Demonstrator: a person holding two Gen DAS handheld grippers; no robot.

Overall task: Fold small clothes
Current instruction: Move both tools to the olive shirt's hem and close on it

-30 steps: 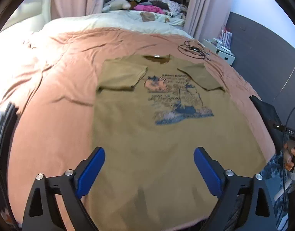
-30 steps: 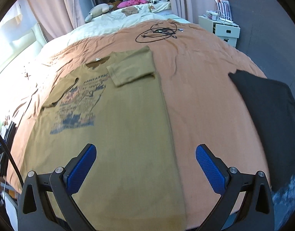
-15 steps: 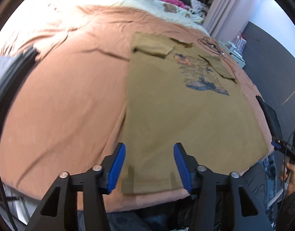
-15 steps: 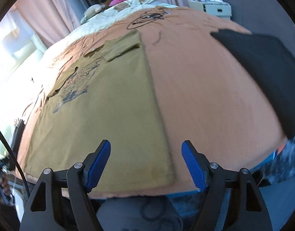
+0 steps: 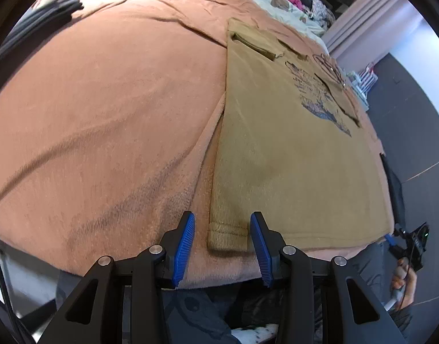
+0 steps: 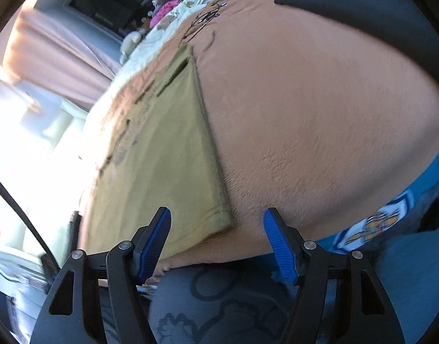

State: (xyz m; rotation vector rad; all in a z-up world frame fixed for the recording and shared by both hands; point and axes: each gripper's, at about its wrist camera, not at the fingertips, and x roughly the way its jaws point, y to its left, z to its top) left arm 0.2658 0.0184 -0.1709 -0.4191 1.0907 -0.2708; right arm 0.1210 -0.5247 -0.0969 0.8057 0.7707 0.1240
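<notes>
1. Lining up both grippers at the near hem of the one olive T-shirt [image 5: 291, 143], which lies flat and print-up on the salmon bed cover [image 5: 104, 114], sleeves already folded inward.
2. Left gripper [image 5: 222, 239]: jaws apart, straddling the near-left hem corner, not yet pinched on it.
3. Right gripper [image 6: 216, 239]: jaws wide apart, bracketing the near-right hem corner, nothing clamped.
4. Step in hand, by judgement: taking hold of the two bottom corners for a fold up towards the collar.
5. Next move likely calls for closing each pair of jaws on its corner, catching both cloth layers, then lifting evenly so the hem stays straight.
6. Count: one olive shirt, two grippers, one dark garment [image 6: 377, 8] at the right, one coil of black cable [image 6: 205, 18] beyond the collar.
</notes>
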